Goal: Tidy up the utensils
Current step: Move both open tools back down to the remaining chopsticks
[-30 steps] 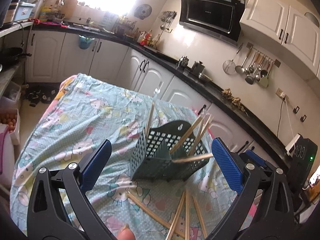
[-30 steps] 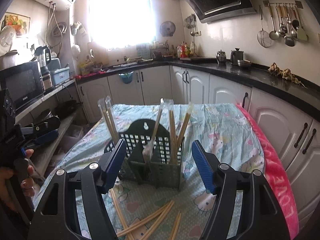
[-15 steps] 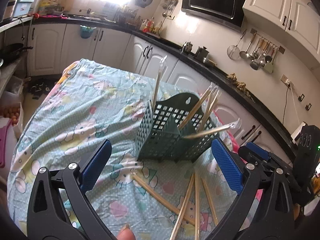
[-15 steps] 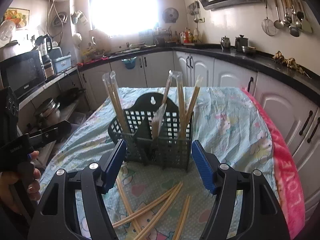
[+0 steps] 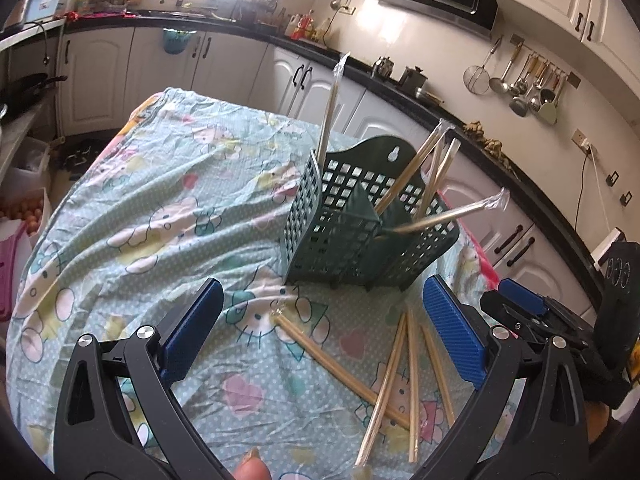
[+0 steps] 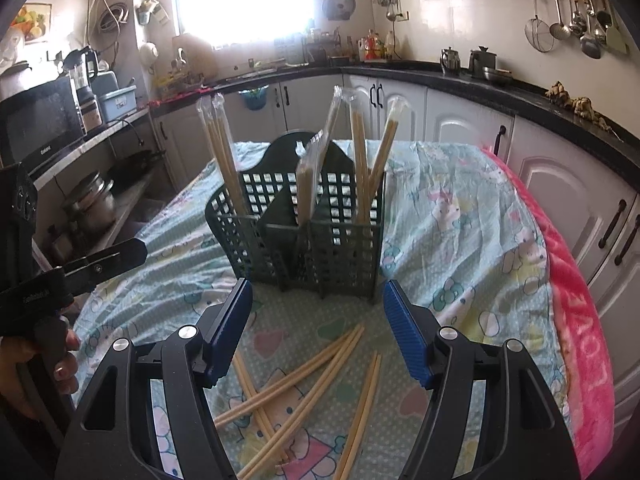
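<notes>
A dark green plastic lattice basket (image 6: 320,236) stands upright on the table, split into compartments. Several pairs of wrapped chopsticks (image 6: 362,160) stand leaning in its compartments, one pair tipped far over its rim. Bare wooden chopsticks (image 6: 296,392) lie scattered and crossing one another flat on the cloth just in front of the basket.

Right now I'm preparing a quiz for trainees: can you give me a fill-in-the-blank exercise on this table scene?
1. The dark green plastic mesh utensil basket stands on a ____-patterned cloth.
2. The loose bamboo chopsticks lie ____ the basket.
3. The right gripper holds ____.
4. The wrapped chopsticks stand ____ the basket.

Missing: cartoon cat; outside; nothing; inside
</notes>
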A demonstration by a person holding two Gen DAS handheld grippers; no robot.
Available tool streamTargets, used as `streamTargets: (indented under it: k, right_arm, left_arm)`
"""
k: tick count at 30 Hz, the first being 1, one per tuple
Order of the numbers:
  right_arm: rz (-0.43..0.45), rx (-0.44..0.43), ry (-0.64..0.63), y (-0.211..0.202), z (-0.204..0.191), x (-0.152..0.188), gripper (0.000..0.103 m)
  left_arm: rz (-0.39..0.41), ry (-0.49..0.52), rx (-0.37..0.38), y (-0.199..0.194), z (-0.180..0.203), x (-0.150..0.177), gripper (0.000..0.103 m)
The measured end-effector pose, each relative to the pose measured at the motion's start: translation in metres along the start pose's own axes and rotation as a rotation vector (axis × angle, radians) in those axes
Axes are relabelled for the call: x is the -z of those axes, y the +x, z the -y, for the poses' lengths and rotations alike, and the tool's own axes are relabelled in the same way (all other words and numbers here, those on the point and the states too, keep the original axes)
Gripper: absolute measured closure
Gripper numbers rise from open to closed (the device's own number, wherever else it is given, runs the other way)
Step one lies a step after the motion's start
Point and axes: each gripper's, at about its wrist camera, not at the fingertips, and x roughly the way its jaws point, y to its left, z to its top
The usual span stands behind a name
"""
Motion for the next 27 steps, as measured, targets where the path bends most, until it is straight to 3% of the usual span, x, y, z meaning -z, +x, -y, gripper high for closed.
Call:
streamTargets:
  k: [18,21,27]
  right_arm:
    - [-0.107,0.002,0.014,0.028,0.012,0.024,0.038]
    - [-0.132,-0.002,0.014,0.036,0.013,0.028,0.043]
    - [-0.191,-0.017,0.025,0.053,0.015,0.037,0.05]
  left_arm:
    - [-0.143,-0.004,0.012,0.039,-0.005,0.027,0.011]
    - [-0.181,-0.014,0.027,0.049,-0.007,0.033,0.011]
    - [-0.252,-0.06,0.074,0.069,-0.011,0.042,0.03]
